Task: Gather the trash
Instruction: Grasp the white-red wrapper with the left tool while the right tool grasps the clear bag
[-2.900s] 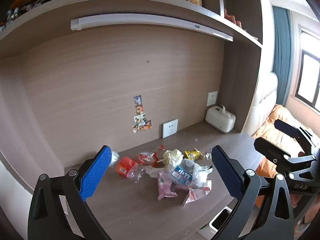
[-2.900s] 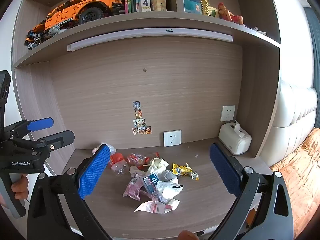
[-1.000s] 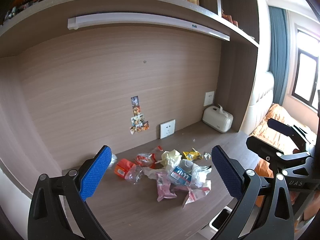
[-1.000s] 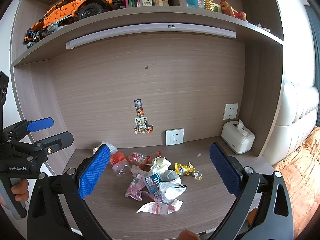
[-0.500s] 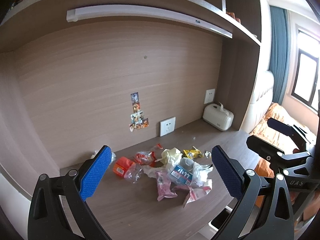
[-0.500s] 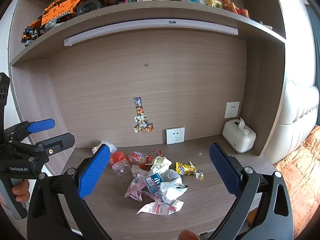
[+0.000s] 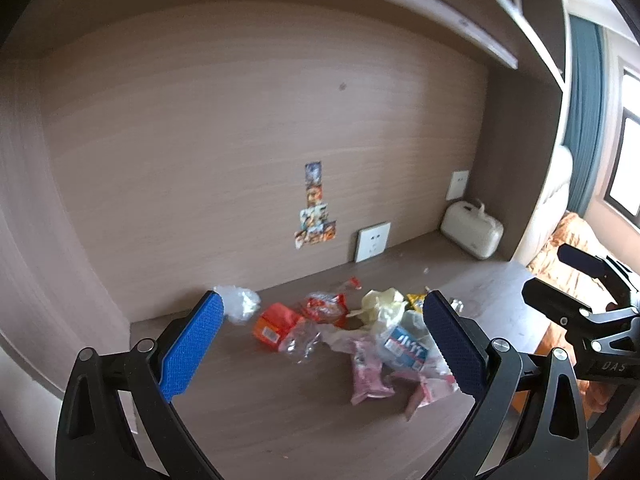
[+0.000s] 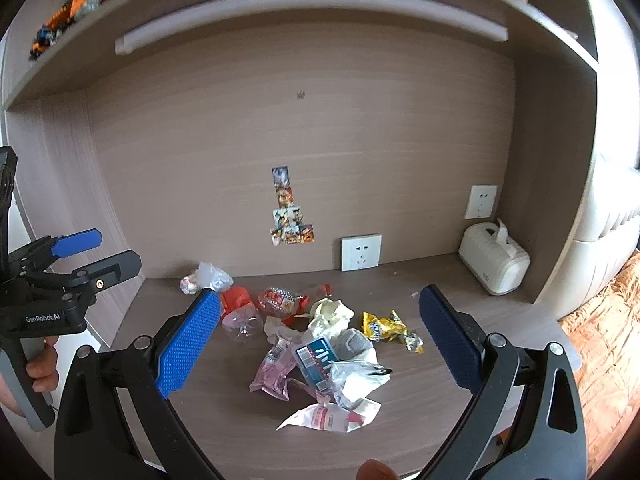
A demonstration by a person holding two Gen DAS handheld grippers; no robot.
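My left claw (image 7: 320,344) wide open and empty, my right claw (image 8: 318,342) likewise, wrapper pile (image 8: 320,344) mid-frame on the surface (image 8: 440,292), tissue box (image 8: 494,264) at right.

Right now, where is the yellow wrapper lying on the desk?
In the right wrist view the yellow wrapper lies at the right edge of the trash pile, in front of the wall socket and left of the white tissue box.

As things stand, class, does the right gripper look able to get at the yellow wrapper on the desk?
Probably yes: the right gripper hangs open above the desk, and the yellow wrapper lies uncovered at the pile's edge, nothing across the approach.
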